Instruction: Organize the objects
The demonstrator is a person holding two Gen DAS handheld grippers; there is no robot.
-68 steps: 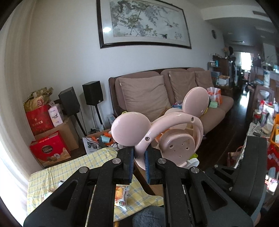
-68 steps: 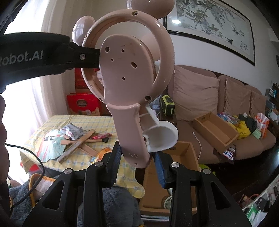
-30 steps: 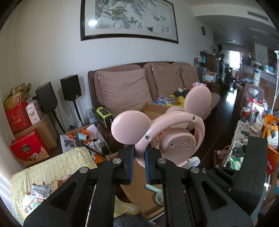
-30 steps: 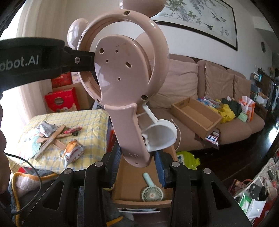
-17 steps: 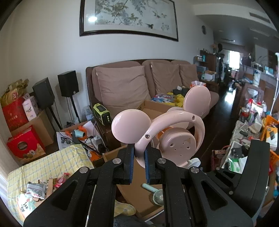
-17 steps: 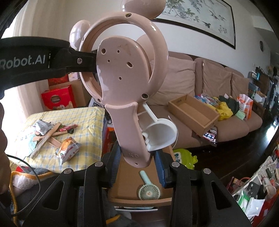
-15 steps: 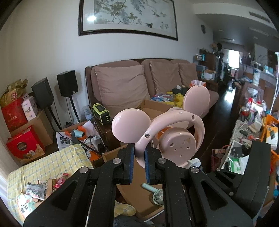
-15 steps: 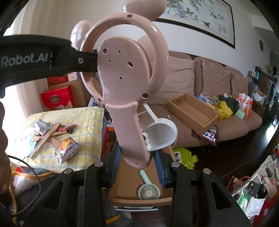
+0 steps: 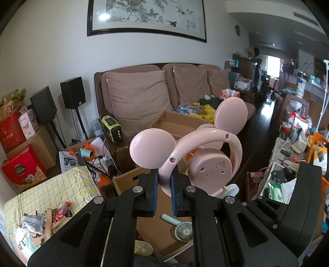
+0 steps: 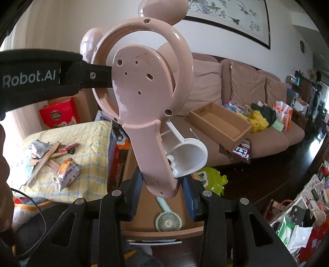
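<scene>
Both grippers clamp a pink mouse-eared fan above an open cardboard box (a small green fan lies inside): the left gripper pinched nearly closed on its ring, the right gripper partway open around the handle, both angled downward.

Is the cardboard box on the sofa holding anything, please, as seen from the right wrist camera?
No, the cardboard box on the sofa shows only its bare brown bottom.

Bright daylight, glare on framed painting, sharp focus, fisheye-bent edges
</scene>
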